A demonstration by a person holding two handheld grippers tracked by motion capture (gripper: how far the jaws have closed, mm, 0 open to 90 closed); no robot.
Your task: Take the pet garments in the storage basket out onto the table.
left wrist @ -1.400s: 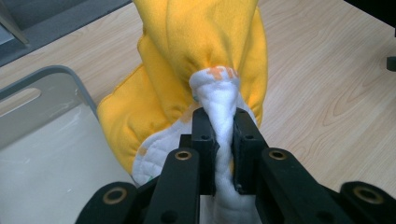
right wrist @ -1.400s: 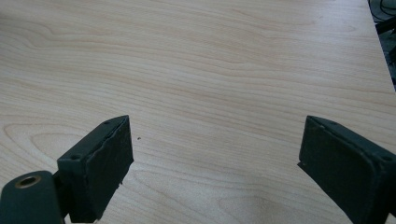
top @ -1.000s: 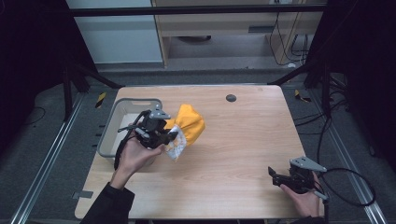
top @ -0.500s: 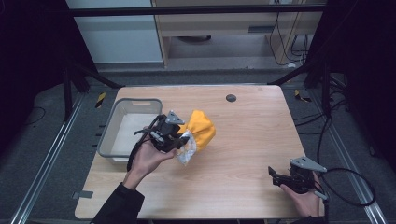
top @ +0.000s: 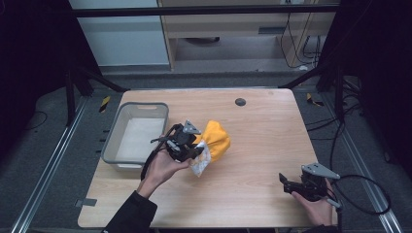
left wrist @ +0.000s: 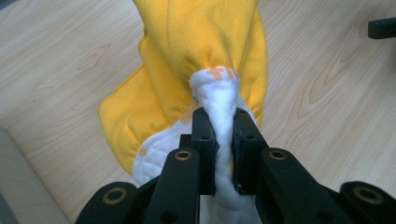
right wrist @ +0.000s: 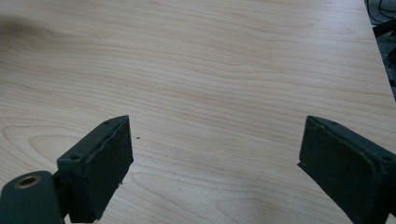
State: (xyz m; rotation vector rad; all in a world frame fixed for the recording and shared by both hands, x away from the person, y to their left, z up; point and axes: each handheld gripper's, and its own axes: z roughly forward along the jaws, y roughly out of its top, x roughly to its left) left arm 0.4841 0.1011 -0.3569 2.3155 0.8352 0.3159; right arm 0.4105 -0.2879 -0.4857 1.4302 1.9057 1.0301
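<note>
Cloth: we see a yellow cloth (left wrist: 201, 51) with a white padded inner side, bunched up near the middle of the table (top: 262, 121), just right of the bin.
Writing: we make out small orange marks on the white fold in the left gripper view, too bunched for us to read; we find no brand or label on anything.
Left claw: the left gripper (left wrist: 219, 140) has its jaws pressed nearly together on a white fold of the cloth, the yellow part hanging beyond the tips.
Cloth and claw: in the high view the cloth (top: 214, 141) sits to the right of the left gripper (top: 194, 150), touching it; we cannot tell whether the cloth rests on the table or is lifted off it.
Right claw: the right gripper (right wrist: 215, 158) has its jaws spread wide with nothing between them, over bare wood; in the high view it (top: 286, 182) is near the table's front right corner, well apart from the cloth.
Bin: a grey bin (top: 116, 131) stands at the table's left side; its near wall is partly covered by the left hand (top: 163, 167).
Cut off: both forearms leave the bottom edge of the high view.
</note>
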